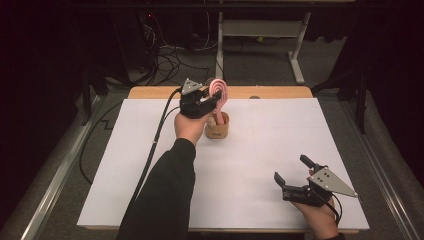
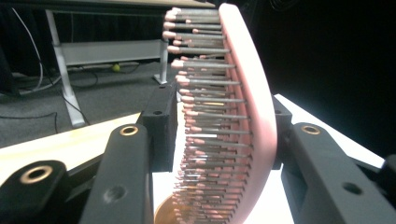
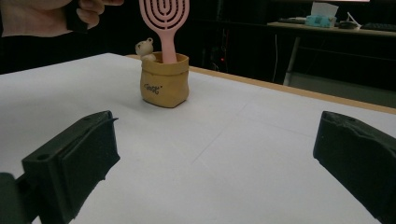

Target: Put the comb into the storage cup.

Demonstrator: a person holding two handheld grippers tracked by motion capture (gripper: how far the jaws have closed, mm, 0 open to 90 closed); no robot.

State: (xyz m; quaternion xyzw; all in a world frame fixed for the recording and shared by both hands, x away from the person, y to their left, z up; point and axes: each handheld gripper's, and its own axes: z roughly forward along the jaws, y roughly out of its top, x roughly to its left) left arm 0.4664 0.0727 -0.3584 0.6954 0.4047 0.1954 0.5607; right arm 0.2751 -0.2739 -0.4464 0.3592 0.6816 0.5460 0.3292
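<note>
A pink hairbrush stands upright with its handle in a small tan pot at the back middle of the white sheet. My left gripper is at the brush head, one jaw on the bristle side and one behind its back. A thin bright strip shows between the left pad and the bristle tips, so the jaws stand just off it. My right gripper rests open at the front right with nothing between its fingers.
A small cream bear figure peeks from the pot's rim. The wooden table edge runs behind the sheet. Beyond it are floor cables and a white desk frame.
</note>
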